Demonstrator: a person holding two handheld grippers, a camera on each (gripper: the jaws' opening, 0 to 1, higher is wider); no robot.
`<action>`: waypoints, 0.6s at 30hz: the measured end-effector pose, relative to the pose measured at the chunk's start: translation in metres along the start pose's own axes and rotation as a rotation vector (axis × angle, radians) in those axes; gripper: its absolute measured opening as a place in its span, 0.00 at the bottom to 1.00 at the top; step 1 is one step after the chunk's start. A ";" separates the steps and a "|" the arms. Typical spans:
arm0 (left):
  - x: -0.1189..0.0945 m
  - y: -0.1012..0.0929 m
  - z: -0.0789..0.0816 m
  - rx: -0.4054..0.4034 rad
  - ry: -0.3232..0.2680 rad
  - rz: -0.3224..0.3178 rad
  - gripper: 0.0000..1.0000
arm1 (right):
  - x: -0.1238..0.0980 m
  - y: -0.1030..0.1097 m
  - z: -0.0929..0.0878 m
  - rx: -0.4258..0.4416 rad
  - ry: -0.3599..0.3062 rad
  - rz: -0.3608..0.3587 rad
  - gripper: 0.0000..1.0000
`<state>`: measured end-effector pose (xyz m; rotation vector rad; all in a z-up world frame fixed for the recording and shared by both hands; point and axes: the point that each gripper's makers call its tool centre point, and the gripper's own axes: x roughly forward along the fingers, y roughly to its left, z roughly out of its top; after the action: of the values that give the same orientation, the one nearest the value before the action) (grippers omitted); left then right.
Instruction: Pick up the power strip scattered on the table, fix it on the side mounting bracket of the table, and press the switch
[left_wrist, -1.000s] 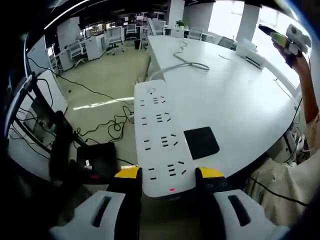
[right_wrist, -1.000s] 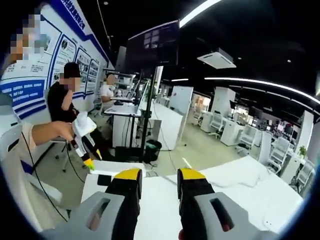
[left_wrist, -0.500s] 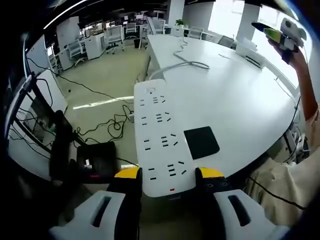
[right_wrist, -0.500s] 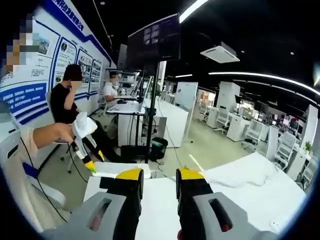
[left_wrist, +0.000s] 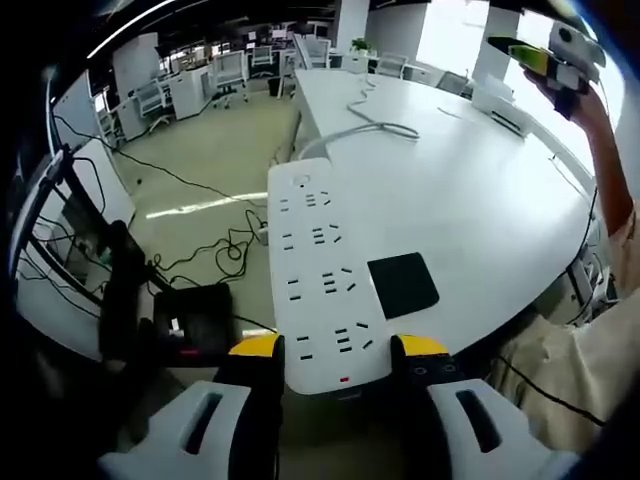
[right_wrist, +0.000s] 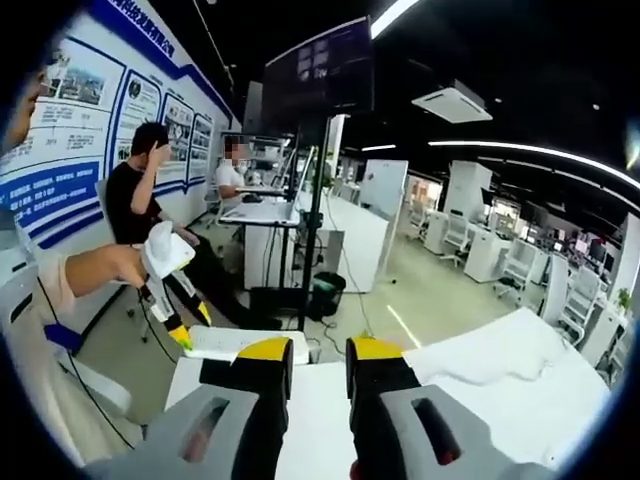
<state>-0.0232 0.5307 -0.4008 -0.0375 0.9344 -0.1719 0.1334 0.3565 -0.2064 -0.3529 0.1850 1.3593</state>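
A long white power strip (left_wrist: 318, 280) with several sockets and a small red light lies along the white table's (left_wrist: 480, 200) left edge. My left gripper (left_wrist: 338, 358) is shut on the strip's near end, one yellow-tipped jaw on each side. My right gripper (left_wrist: 552, 62) is held high at the far right, away from the strip. In the right gripper view, its own gripper (right_wrist: 319, 354) is open by a narrow gap with nothing between the jaws. In that view a hand holds the left gripper (right_wrist: 172, 290) on the power strip (right_wrist: 240, 342) at the table's corner.
A black square pad (left_wrist: 403, 284) lies on the table beside the strip, and a white cable (left_wrist: 362, 126) loops further back. Black cables and a dark box (left_wrist: 190, 325) sit on the floor at left. Two people (right_wrist: 140, 205) are near a monitor stand (right_wrist: 318, 150).
The right gripper has risen a little at the top right of the left gripper view, and its jaws stand slightly closer together. The left gripper and strip have not moved.
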 end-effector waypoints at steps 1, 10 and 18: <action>0.000 0.000 0.000 0.000 0.002 0.000 0.47 | 0.001 0.001 0.000 0.000 -0.001 0.003 0.17; 0.000 -0.001 0.000 -0.001 0.011 0.001 0.47 | 0.014 -0.006 -0.003 0.004 0.013 -0.010 0.13; 0.000 -0.002 0.000 0.004 0.016 0.002 0.47 | 0.021 -0.006 -0.006 0.023 0.012 0.004 0.13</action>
<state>-0.0238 0.5289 -0.4009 -0.0317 0.9497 -0.1722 0.1439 0.3731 -0.2179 -0.3421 0.2111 1.3582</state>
